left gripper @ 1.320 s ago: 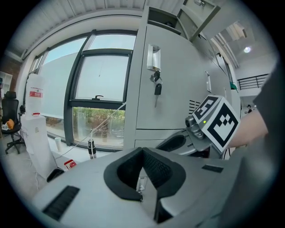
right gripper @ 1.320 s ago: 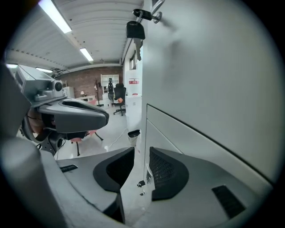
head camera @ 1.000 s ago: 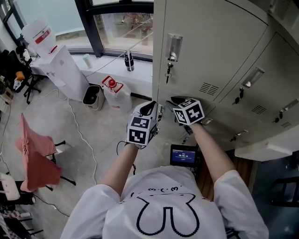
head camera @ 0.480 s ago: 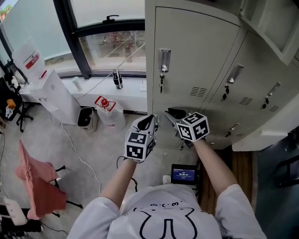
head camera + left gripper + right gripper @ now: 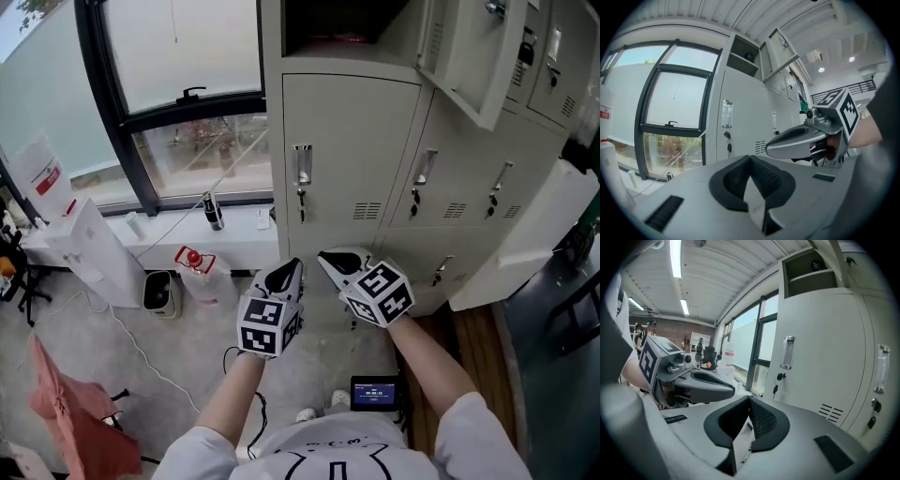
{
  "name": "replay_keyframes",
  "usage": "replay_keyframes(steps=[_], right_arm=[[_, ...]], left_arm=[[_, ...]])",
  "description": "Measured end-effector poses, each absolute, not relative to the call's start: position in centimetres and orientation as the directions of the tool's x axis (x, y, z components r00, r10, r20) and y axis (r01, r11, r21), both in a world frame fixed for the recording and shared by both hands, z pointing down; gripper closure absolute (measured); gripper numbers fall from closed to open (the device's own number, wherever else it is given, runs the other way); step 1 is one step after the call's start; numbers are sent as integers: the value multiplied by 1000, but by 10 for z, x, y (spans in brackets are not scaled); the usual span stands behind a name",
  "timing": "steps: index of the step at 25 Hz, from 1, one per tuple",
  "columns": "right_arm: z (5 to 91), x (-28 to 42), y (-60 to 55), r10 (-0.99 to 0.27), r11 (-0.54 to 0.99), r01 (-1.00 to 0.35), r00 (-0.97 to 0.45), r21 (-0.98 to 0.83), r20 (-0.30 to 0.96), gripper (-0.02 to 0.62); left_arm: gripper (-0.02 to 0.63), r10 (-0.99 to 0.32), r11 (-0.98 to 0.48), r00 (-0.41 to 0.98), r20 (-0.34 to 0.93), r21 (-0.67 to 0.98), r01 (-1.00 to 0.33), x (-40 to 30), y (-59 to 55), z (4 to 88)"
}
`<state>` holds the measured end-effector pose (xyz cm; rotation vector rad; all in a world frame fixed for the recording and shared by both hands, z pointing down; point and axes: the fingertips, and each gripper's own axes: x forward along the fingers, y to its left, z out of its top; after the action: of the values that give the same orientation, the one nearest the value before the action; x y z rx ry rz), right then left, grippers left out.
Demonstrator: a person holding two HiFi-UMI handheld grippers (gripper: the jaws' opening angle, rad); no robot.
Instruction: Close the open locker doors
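Evidently left claw (image 5: 750,159), right claw (image 5: 749,401) closed, empty.

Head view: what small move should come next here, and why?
Probably raise the right tool toward the open upper locker door. It stands ajar above the closed lower doors, on that tool's side, while the right tool and the left tool are shut, empty and low.

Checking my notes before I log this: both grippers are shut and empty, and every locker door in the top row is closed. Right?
Not all of it. The left gripper and right gripper are shut and empty, but one top-row locker door stands swung open, baring its compartment. The head view shows it.
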<state>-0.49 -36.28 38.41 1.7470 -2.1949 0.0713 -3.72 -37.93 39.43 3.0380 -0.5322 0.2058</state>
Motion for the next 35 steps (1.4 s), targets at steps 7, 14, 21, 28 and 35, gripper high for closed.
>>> replay_keyframes(steps=[7, 14, 21, 28, 35], right_arm=[[325, 1, -336, -965, 200, -948, -147, 247, 216, 584], [273, 23, -294, -977, 163, -930, -105, 330, 187, 583], [197, 56, -262, -998, 60, -929, -44, 366, 52, 583], [134, 83, -234, -997, -43, -923, 16, 384, -74, 532], [83, 101, -207, -991, -98, -904, 49, 416, -126, 472]], left_arm=[[591, -270, -962, 962, 48, -41, -269, -20, -354, 332], [591, -206, -975, 979, -5, -79, -206, 5, -325, 282], [591, -193, -973, 980, -50, -119, -197, 24, -312, 227], [591, -164, -971, 982, -92, -158, -177, 45, -303, 180], [591, -140, -972, 981, -132, -171, -162, 65, -299, 143]])
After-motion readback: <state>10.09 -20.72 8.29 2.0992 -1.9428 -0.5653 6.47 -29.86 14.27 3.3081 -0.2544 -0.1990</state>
